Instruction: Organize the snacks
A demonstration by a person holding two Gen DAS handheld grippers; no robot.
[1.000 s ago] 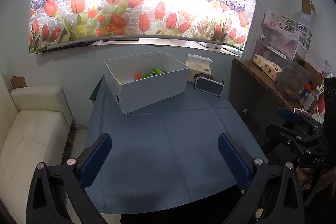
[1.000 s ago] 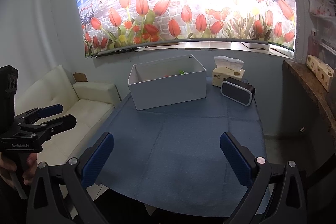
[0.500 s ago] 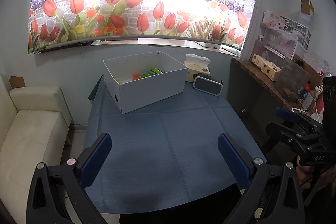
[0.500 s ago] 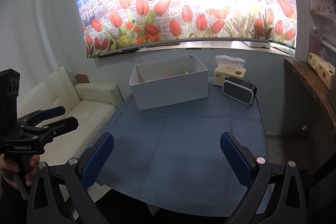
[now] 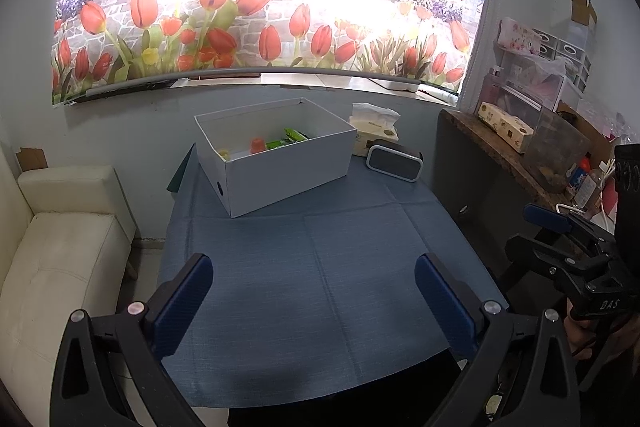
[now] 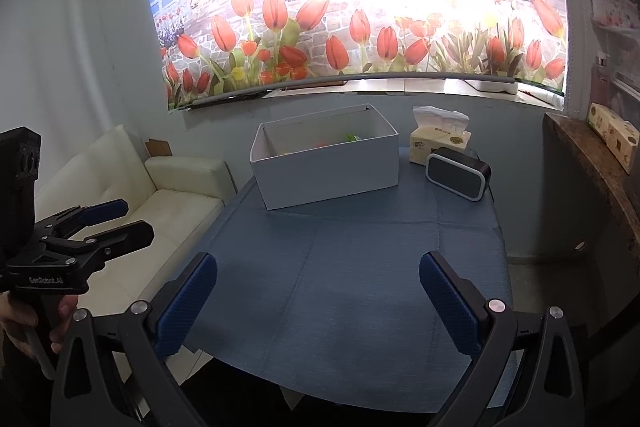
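A white open box [image 5: 288, 171] stands at the far side of the blue-clothed table [image 5: 320, 267]; it also shows in the right wrist view [image 6: 332, 167]. Inside lie green snack packets [image 5: 290, 138], an orange item [image 5: 257, 145] and a yellow item [image 5: 224, 153]; only green and orange tips [image 6: 352, 138] show in the right wrist view. My left gripper [image 5: 314, 291] is open and empty above the table's near edge. My right gripper [image 6: 318, 291] is open and empty, also near the front edge. Each gripper shows from the side in the other's view.
A tissue box [image 6: 440, 143] and a dark speaker [image 6: 458, 171] sit right of the white box. A cream sofa [image 5: 60, 247] stands left of the table. A wooden shelf [image 5: 516, 155] with boxes and bottles runs along the right wall.
Both grippers have drifted back and slightly up from the table, so the box looks a little smaller and farther. Both stay open and empty.
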